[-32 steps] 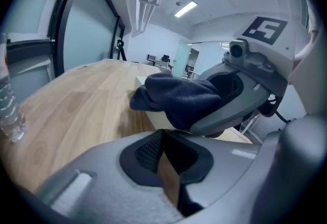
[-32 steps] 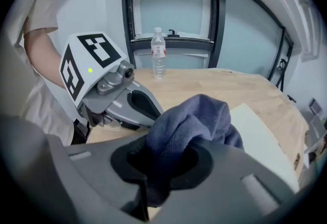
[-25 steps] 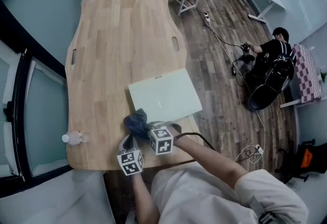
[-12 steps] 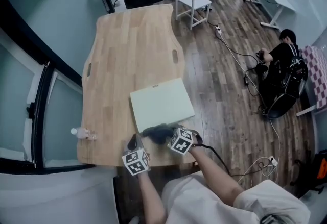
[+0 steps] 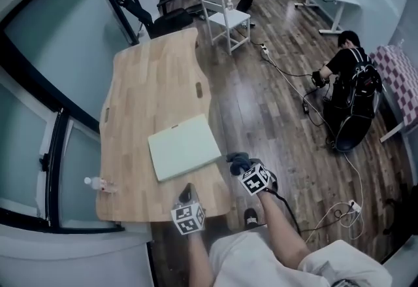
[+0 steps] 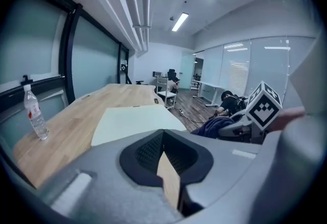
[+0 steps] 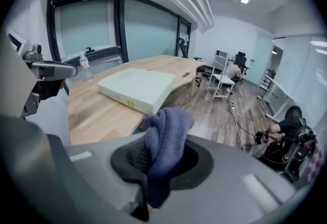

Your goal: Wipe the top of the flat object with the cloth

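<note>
The flat pale green object [image 5: 185,146] lies on the wooden table [image 5: 150,83] near its front right corner. My right gripper [image 5: 245,168] is shut on a dark blue cloth [image 5: 239,163] and hangs just past the table's right edge, over the floor. In the right gripper view the cloth [image 7: 166,136] bunches up between the jaws, with the flat object [image 7: 135,88] ahead to the left. My left gripper [image 5: 187,193] sits at the table's front edge, shut and holding nothing; its view shows the flat object [image 6: 135,121] ahead and the cloth [image 6: 217,126] to the right.
A plastic water bottle [image 5: 98,183] stands at the table's front left corner. A white chair [image 5: 222,17] stands beyond the far end. A person [image 5: 349,57] sits on the wooden floor at the right, near cables [image 5: 287,57]. Glass walls run along the left.
My right gripper has carried the cloth from the flat object's near edge to the right, past the table's edge. The left gripper has come away from the cloth and drawn back.
</note>
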`<state>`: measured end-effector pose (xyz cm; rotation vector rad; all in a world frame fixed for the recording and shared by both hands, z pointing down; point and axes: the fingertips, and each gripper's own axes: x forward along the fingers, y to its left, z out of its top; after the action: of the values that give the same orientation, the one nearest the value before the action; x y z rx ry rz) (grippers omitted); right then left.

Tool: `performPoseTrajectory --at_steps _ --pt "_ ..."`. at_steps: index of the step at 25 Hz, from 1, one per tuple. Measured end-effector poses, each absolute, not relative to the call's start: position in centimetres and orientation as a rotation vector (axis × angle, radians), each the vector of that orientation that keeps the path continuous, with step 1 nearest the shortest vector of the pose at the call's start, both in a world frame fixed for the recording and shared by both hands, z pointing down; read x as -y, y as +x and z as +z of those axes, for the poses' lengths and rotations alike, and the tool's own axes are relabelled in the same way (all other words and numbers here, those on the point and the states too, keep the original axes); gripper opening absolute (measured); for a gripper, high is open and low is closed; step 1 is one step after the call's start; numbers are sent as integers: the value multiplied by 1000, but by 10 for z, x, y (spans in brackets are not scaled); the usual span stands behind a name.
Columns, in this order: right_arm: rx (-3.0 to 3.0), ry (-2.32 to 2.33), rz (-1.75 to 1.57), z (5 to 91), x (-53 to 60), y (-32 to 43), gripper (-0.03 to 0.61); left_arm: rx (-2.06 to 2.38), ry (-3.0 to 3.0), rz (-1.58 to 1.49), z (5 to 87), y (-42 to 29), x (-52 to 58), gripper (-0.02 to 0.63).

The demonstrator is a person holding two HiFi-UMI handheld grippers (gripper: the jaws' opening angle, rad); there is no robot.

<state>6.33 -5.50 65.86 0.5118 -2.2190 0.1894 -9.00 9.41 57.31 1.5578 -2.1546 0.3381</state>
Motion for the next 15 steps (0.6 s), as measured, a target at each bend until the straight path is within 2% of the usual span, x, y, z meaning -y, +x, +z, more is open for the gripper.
performPoseTrajectory --at_steps 7,12,15 --pt "2435 277 121 607 31 48 63 2130 1635 391 569 -56 -69 7" --pt "2519 125 369 589 0 23 64 2109 1645 370 567 -45 -61 8" --pt "2496 79 384 600 0 25 64 2060 1681 418 577 -24 -48 8"
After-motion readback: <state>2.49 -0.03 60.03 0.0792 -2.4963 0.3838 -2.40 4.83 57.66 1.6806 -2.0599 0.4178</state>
